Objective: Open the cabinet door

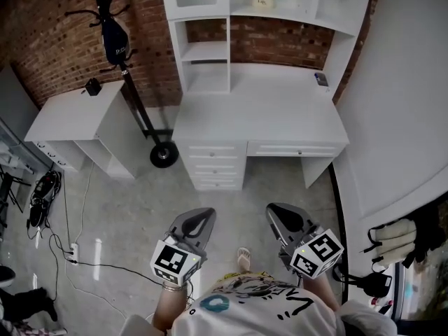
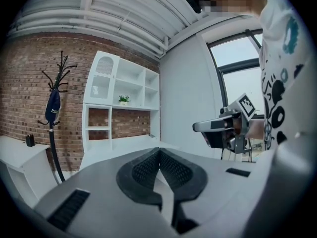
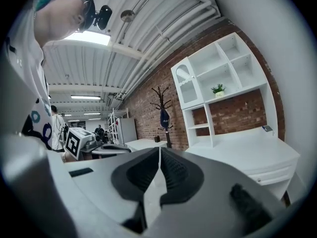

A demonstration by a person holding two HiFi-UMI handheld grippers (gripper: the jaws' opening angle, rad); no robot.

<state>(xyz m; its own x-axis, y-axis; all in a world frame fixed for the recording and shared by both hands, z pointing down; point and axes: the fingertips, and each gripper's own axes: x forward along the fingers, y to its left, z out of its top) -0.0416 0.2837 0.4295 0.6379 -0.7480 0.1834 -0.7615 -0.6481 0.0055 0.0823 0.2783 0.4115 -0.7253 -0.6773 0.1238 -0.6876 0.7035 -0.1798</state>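
Your left gripper (image 2: 159, 151) has its jaws pressed together with nothing between them. Your right gripper (image 3: 160, 151) is the same, closed and empty. You hold both side by side in front of you above the grey floor (image 1: 126, 215), well apart from the white desk (image 1: 259, 114). The cabinet door (image 2: 101, 78), with its arched pane, looks closed. It sits at the top left of the shelf unit (image 2: 130, 114) on that desk, left of the small potted plant (image 2: 124, 99).

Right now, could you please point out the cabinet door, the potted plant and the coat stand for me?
cabinet door (image 3: 185, 89): right gripper view, on its lower pane.
potted plant (image 1: 262, 2): head view, on its white pot.
coat stand (image 1: 163, 155): head view, on its round base.
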